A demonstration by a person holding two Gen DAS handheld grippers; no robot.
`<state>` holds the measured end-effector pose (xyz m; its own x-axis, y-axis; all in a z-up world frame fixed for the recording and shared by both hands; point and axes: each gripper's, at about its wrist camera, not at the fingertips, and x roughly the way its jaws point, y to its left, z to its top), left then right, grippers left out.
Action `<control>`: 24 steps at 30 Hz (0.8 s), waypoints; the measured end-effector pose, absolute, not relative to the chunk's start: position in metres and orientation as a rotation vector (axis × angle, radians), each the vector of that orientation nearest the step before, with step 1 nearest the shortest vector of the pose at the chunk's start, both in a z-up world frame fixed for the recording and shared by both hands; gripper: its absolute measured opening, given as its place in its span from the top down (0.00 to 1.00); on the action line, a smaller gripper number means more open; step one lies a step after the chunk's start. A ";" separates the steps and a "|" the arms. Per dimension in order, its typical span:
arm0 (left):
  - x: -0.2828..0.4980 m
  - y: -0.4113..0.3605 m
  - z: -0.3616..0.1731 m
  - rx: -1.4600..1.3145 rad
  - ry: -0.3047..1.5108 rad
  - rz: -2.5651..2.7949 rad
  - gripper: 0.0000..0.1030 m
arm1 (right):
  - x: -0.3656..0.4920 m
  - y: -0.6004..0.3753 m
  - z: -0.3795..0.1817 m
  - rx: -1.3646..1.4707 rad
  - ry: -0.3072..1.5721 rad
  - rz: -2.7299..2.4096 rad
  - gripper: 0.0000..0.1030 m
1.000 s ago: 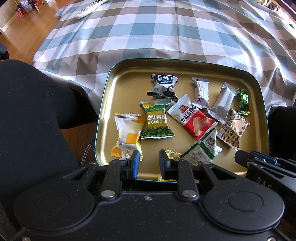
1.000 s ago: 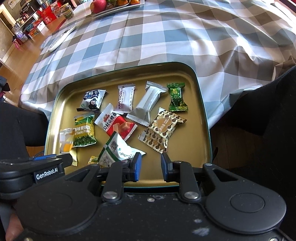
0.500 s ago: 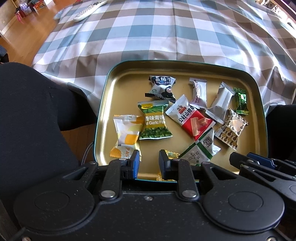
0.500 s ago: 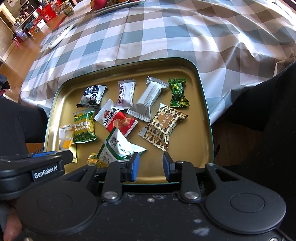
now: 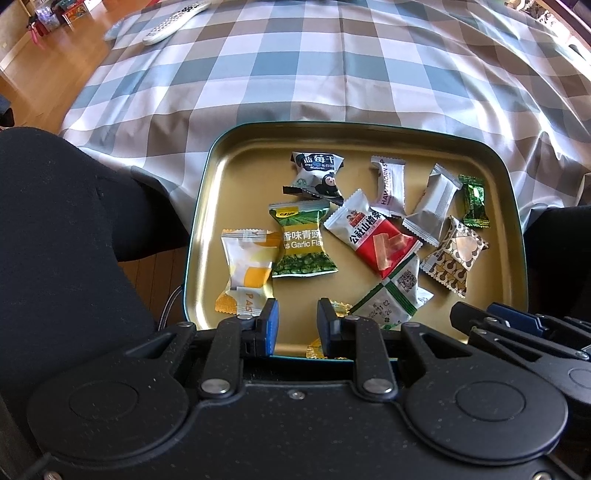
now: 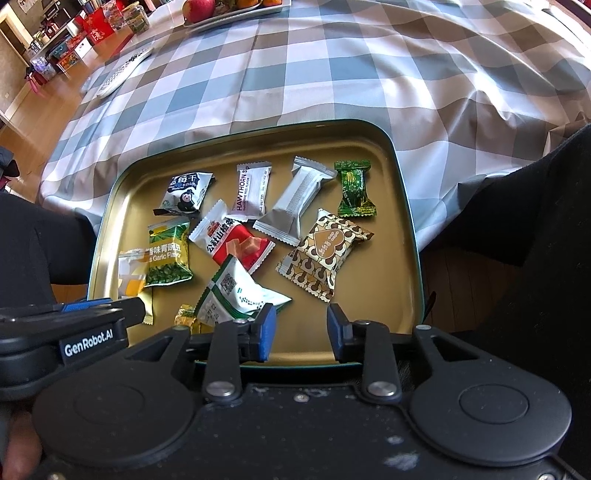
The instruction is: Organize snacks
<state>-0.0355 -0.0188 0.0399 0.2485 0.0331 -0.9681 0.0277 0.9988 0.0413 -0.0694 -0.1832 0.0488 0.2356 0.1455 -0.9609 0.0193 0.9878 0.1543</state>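
A gold tin tray (image 5: 199, 221) holds several wrapped snacks. Among them are a yellow-white packet (image 5: 251, 266), a green pea packet (image 5: 303, 243), a red-white packet (image 5: 373, 236) and a brown patterned packet (image 6: 325, 251). My left gripper (image 5: 295, 325) hovers over the tray's near rim. Its jaws stand a little apart with nothing between them. A small yellow candy (image 5: 341, 306) lies just behind its right finger. My right gripper (image 6: 301, 328) is over the near rim too, jaws opening and empty. A green-white packet (image 6: 236, 291) lies beside its left finger.
The tray sits at the near edge of a checked tablecloth (image 5: 332, 74). A remote control (image 5: 173, 22) and a fruit plate (image 6: 229, 9) lie far back. Dark clothed shapes (image 5: 55, 221) flank the tray on both sides. Wooden floor shows at the left.
The right gripper's jaws have spread a little wider. The left gripper's gap is the same, and the snacks have not moved.
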 end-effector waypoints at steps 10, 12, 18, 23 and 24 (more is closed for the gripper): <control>-0.033 -0.017 0.034 0.040 1.341 0.007 0.68 | -0.071 -0.180 0.043 0.141 1.351 0.096 0.68; -0.033 -0.017 0.033 0.041 1.343 0.005 0.68 | -0.071 -0.179 0.042 0.140 1.355 0.099 0.68; -0.034 -0.017 0.033 0.040 1.343 0.004 0.68 | -0.072 -0.179 0.041 0.141 1.358 0.102 0.68; -0.034 -0.016 0.034 0.033 1.338 0.005 0.68 | -0.071 -0.179 0.041 0.142 1.357 0.102 0.68; -0.034 -0.016 0.034 0.032 1.337 0.003 0.68 | -0.071 -0.179 0.041 0.142 1.357 0.102 0.68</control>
<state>-0.0338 -0.0159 0.0343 0.2317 0.0203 -0.9726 0.0166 0.9996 0.0249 -0.0710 -0.1794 0.0412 0.2096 0.1550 -0.9654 0.0093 0.9870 0.1605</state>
